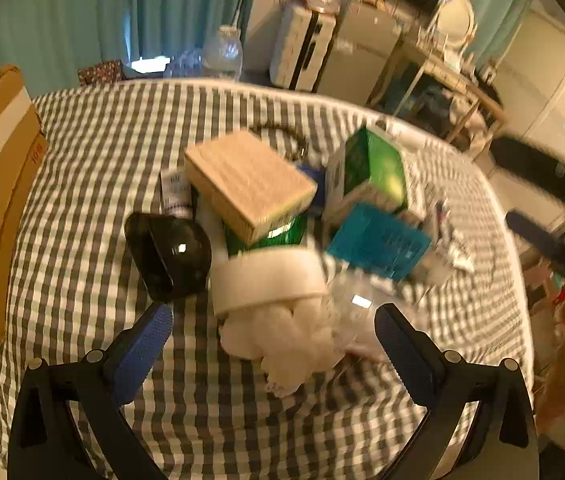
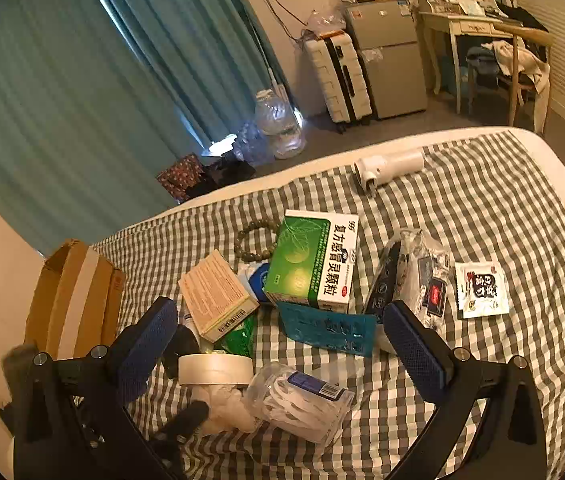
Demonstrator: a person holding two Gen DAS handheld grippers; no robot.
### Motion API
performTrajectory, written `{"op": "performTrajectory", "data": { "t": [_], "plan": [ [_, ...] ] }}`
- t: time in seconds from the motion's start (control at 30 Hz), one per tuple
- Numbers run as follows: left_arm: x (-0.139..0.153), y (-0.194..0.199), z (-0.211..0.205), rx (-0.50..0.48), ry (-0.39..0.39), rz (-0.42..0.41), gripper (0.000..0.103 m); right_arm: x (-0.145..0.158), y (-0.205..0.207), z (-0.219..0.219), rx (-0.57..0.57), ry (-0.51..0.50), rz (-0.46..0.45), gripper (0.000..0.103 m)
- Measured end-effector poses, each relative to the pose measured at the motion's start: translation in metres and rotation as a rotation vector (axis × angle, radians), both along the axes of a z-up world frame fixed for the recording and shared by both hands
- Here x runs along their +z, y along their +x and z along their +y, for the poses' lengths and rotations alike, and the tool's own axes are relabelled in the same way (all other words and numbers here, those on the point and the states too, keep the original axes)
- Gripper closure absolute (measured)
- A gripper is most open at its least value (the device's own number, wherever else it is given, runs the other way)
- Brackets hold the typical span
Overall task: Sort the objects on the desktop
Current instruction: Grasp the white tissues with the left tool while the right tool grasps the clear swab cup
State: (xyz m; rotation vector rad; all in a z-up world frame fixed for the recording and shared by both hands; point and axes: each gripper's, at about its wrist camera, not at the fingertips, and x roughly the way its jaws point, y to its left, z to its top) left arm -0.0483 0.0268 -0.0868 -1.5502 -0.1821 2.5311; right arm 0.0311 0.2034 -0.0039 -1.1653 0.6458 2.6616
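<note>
A heap of small objects lies on the checked cloth (image 1: 186, 400). In the left wrist view I see a tan box (image 1: 248, 184), a green-and-white medicine box (image 1: 374, 168), a teal stencil (image 1: 378, 242), a roll of white tape (image 1: 268, 280), white tissue (image 1: 278, 340) and a black glossy case (image 1: 168, 254). My left gripper (image 1: 274, 316) stands open just above the tissue and tape, touching nothing. In the right wrist view my right gripper (image 2: 282, 326) is open above the teal stencil (image 2: 328, 328), the tape roll (image 2: 214, 368) and a clear bag of white cable (image 2: 302, 404).
A cardboard box (image 2: 70, 300) stands at the left edge of the cloth (image 2: 502, 360). A white handheld device (image 2: 388, 166), a bead bracelet (image 2: 256, 242), a sachet (image 2: 480, 288) and plastic-wrapped packets (image 2: 422, 272) lie farther out. Beyond the bed are curtains, a suitcase (image 2: 338, 76) and a small fridge.
</note>
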Motion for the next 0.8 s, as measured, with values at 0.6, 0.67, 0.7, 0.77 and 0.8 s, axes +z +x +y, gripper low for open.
{"op": "performTrajectory", "data": {
  "t": [0.6, 0.67, 0.7, 0.77, 0.8],
  "plan": [
    [-0.028, -0.002, 0.004, -0.080, -0.035, -0.063, 0.093, -0.019, 0.001, -0.006, 0.095, -0.101, -0.128, 0.000],
    [-0.016, -0.003, 0.001, -0.097, -0.033, -0.056, 0.095, -0.015, -0.002, -0.007, 0.143, -0.060, -0.141, 0.000],
    [-0.009, -0.005, -0.002, -0.098, -0.030, -0.040, 0.095, -0.011, -0.005, -0.009, 0.180, -0.008, -0.151, 0.000],
    [0.001, -0.006, -0.013, -0.079, -0.010, -0.027, 0.095, -0.006, -0.010, -0.019, 0.252, 0.110, -0.181, 0.000],
    [0.005, -0.007, -0.021, -0.058, 0.001, -0.032, 0.095, -0.008, -0.012, -0.022, 0.295, 0.129, -0.196, 0.000]
  ]
}}
